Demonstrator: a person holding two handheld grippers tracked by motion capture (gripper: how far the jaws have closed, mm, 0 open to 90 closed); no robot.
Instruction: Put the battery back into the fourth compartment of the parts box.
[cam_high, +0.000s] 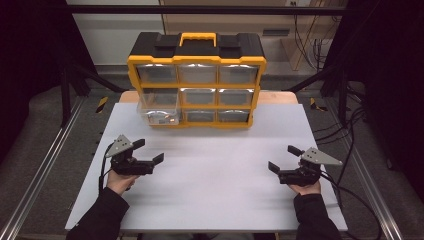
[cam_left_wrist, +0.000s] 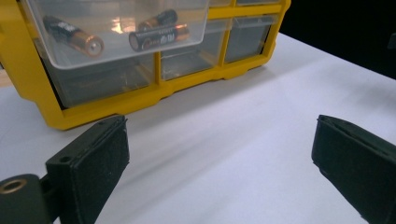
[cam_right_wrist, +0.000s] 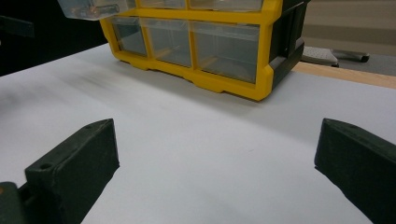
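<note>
1. High view: a yellow and black drawer cabinet (cam_high: 196, 80) stands at the far edge of the white table (cam_high: 210, 185), its fronts facing the person, so every compartment can be reached from the near side without turning it.
2. One clear drawer (cam_high: 159, 109), at the left of the middle row, is pulled out toward the near side while the others sit flush. I judge it was left out so that its contents can be got at from above.
3. In the left gripper view, the batteries (cam_left_wrist: 159, 36) lie loose on their sides inside that drawer, three as far as I can tell, one partly hidden behind glare. They are not touched by anything.
4. The left gripper (cam_high: 148, 151) rests low over the table at the near left, well apart from the cabinet. Its jaws stand wide, released, with nothing between them, and they aim toward the open drawer, which suits a reach to it.
5. The right gripper (cam_high: 281, 159) sits at the near right, also released and empty, its jaws wide apart over bare table. It looks parked out of the way, leaving the left side free to work.
6. Both hands hold the tools level, cables trailing off to the near sides, so nothing crosses the middle of the table.
</note>
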